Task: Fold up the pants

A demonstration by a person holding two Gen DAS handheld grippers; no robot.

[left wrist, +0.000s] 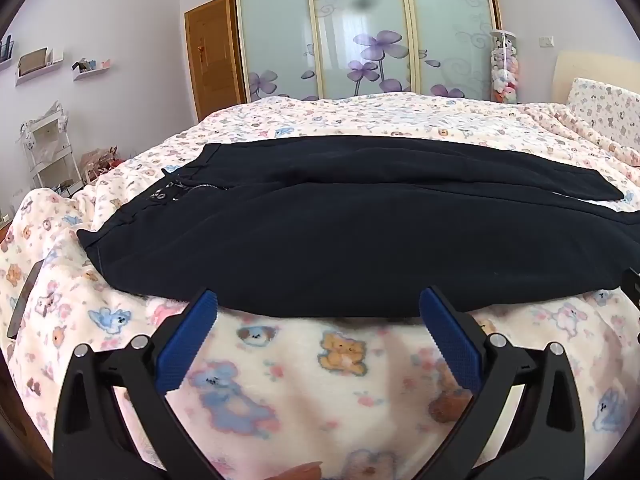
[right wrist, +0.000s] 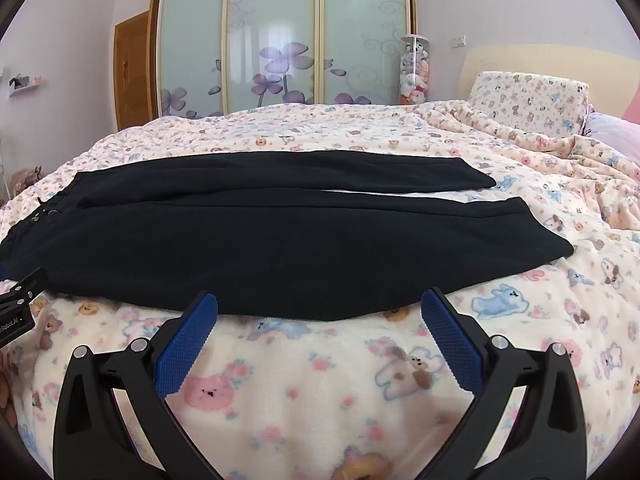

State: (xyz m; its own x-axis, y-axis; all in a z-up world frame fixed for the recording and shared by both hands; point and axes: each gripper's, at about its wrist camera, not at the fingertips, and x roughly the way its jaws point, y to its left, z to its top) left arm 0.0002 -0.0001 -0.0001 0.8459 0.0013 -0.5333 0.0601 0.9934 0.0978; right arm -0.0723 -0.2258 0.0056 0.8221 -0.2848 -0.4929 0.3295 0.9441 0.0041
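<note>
Dark navy pants (left wrist: 340,236) lie flat across the bed, waistband with zipper at the left, both legs stretched to the right; they also show in the right wrist view (right wrist: 288,240). My left gripper (left wrist: 318,304) is open and empty, its blue fingertips (left wrist: 206,304) at the near edge of the pants, toward the waist end. My right gripper (right wrist: 319,304) is open and empty, its blue pads (right wrist: 434,306) at the near edge of the nearer leg. The left gripper's body shows at the left edge of the right wrist view (right wrist: 18,304).
The bed is covered by a pink-and-white bear-print blanket (right wrist: 320,380). A pillow (right wrist: 528,100) and headboard are at the right. Sliding wardrobe doors (right wrist: 280,36) stand behind the bed. A dark flat object (left wrist: 24,300) lies on the blanket at the left. Shelves and a white rack stand by the left wall.
</note>
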